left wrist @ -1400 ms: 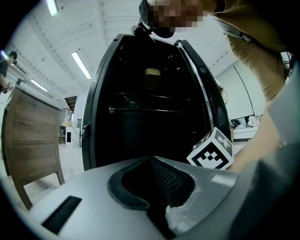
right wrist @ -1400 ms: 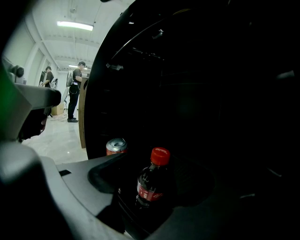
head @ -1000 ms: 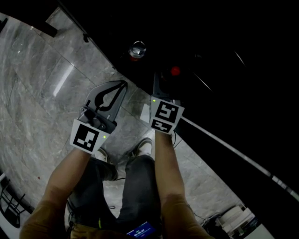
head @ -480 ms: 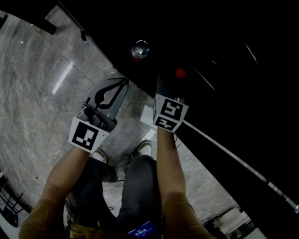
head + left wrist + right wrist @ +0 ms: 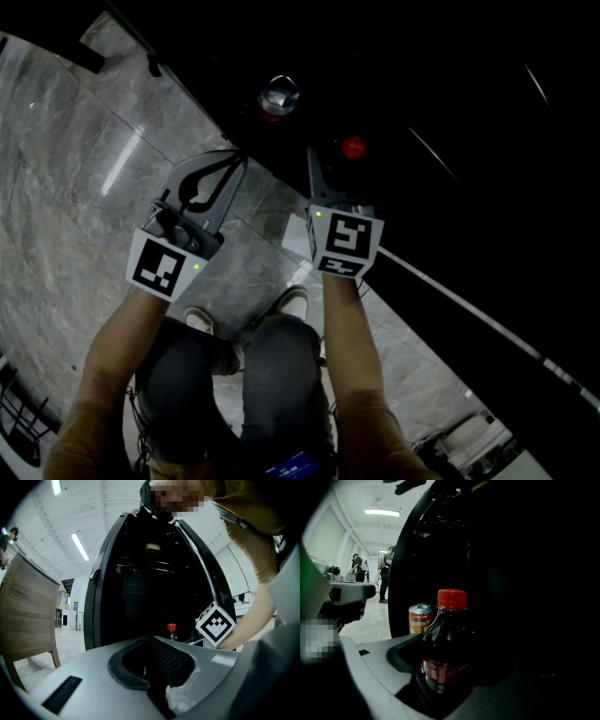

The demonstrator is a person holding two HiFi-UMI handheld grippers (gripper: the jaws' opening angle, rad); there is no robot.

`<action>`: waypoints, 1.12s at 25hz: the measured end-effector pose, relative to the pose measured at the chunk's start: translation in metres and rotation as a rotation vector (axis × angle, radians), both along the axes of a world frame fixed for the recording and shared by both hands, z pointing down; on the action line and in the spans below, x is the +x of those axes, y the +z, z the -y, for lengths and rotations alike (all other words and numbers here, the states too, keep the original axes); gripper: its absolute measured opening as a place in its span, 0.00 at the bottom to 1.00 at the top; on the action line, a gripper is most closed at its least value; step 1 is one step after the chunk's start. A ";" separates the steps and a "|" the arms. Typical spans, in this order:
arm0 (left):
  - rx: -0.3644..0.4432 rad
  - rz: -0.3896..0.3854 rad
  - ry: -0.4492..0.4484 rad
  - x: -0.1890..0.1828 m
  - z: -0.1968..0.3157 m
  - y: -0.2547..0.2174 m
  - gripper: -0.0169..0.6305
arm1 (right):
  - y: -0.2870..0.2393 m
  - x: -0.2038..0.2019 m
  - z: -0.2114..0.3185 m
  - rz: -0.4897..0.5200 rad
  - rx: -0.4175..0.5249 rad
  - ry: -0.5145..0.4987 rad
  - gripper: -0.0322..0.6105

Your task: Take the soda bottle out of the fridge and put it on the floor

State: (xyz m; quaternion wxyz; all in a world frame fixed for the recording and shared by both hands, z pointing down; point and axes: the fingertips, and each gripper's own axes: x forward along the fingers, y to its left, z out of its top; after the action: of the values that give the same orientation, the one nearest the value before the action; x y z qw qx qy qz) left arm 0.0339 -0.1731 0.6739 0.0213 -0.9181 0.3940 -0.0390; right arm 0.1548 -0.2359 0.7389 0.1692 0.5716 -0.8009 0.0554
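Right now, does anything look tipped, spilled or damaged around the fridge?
Nothing stands out. The soda bottle stands upright, capped, between the jaws of the right hand-held gripper; the can beyond it is upright, and the floor shows no spill.

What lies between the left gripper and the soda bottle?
Nothing. The left gripper view shows only bare air from the left gripper to the soda bottle in the fridge.

A: Place type?
B: Big indoor hall, a lab or open workspace rather than a home. High white ceiling with long strip lights (image 5: 79,545).
A: Floor?
B: Polished grey marble floor (image 5: 84,159), laid in large tiles.
A: Anything else?
B: People (image 5: 386,573) standing far back in the hall, a wooden panel (image 5: 26,606) at the left, and a tall black fridge (image 5: 140,588), open.
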 end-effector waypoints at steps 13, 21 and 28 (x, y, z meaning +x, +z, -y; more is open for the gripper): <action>0.099 0.029 0.076 -0.024 0.008 0.029 0.03 | -0.030 -0.079 -0.010 0.013 0.169 -0.204 0.52; 0.122 0.012 0.062 -0.046 0.008 0.030 0.03 | -0.044 -0.107 -0.027 0.047 0.241 -0.272 0.52; 0.112 0.017 0.018 -0.088 0.000 0.043 0.03 | -0.037 -0.143 -0.039 0.051 0.243 -0.373 0.52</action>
State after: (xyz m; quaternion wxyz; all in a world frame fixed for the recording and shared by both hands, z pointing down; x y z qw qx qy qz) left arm -0.0541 -0.1728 0.7166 0.0766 -0.9185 0.3872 -0.0246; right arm 0.0120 -0.1966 0.7016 0.0859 0.4283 -0.8976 -0.0593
